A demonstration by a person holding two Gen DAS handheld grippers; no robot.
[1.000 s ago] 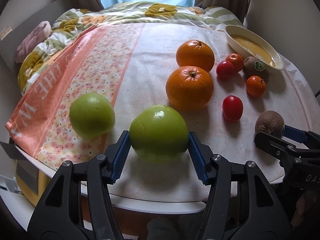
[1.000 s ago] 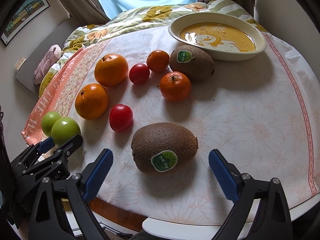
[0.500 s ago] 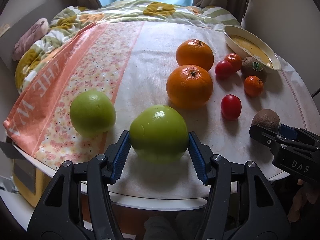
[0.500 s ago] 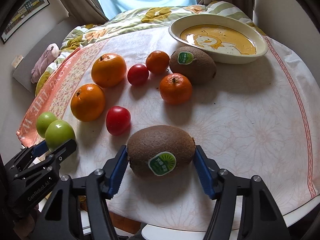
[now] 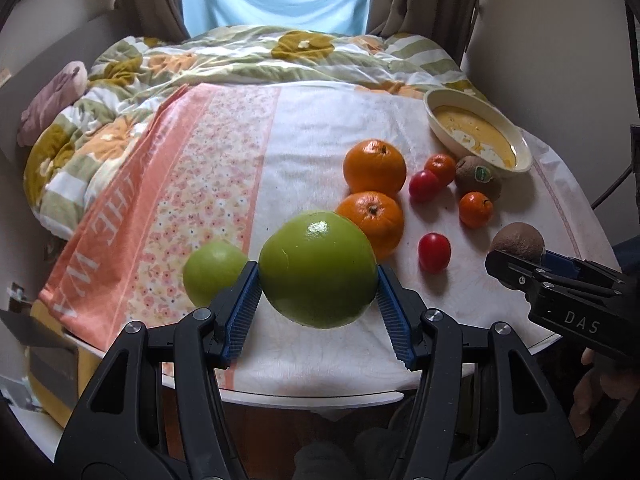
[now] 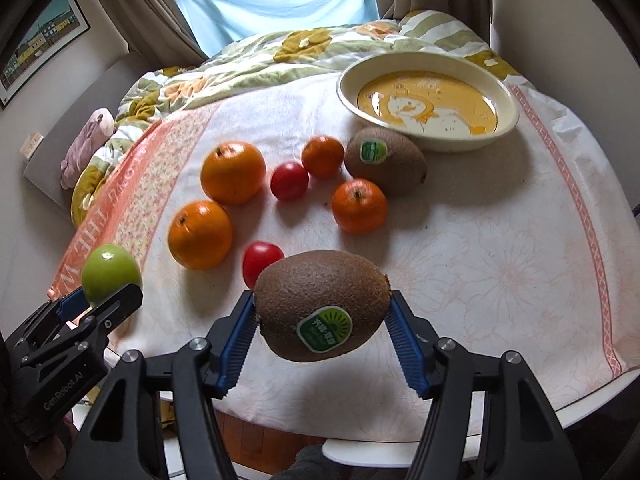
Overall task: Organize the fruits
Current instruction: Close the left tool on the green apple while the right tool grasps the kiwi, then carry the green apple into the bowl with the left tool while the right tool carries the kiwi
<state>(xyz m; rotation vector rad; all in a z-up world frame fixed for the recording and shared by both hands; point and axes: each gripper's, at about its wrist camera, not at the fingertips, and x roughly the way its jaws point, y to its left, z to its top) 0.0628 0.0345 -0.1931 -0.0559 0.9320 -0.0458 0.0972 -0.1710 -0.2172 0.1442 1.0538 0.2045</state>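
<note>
Between each gripper's fingers [image 5: 252,300]: green apple [image 5: 318,268], kiwi [image 6: 322,304].

The right gripper's [image 5: 520,258] black body reads "DAS" — the left gripper's [image 6: 110,300] reads "GenRobot.AI". The tablecloth's [image 5: 320,128] orange border shows "THE W…". Green kiwi sticker [image 6: 324,328] — characters unreadable.

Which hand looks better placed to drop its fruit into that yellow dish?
Probably the right. The right gripper holds a kiwi with the dish ahead of it; the left gripper, holding a green apple, sits farther away.
</note>
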